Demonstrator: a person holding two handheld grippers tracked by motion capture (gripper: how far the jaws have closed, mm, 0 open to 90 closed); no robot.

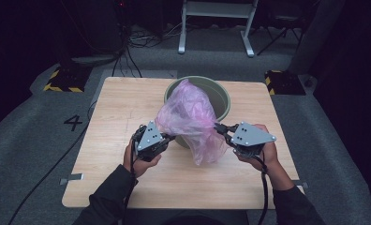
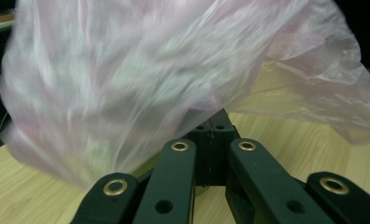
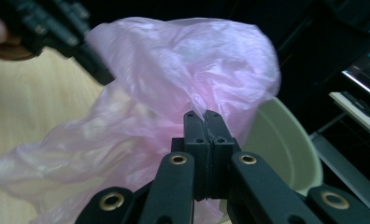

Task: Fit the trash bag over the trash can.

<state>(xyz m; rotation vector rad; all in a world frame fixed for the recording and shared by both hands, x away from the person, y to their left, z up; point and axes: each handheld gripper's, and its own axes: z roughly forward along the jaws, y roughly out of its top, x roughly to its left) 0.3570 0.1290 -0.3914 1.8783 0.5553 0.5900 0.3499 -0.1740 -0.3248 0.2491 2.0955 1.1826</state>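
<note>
Pink bag [image 1: 193, 119] stretched sideways over the green bin [image 1: 221, 96], left gripper [image 1: 170, 137] and right gripper [image 1: 218, 128] clamped on its edges, loose tail drooping tableward.

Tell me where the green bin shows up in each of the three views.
High view: green bin at the table's far middle, half hidden by the pink bag.
Left gripper view: I cannot make it out behind the blurred bag.
Right gripper view: at right, behind the bag.
Shared landmark: the pink bag.
</note>
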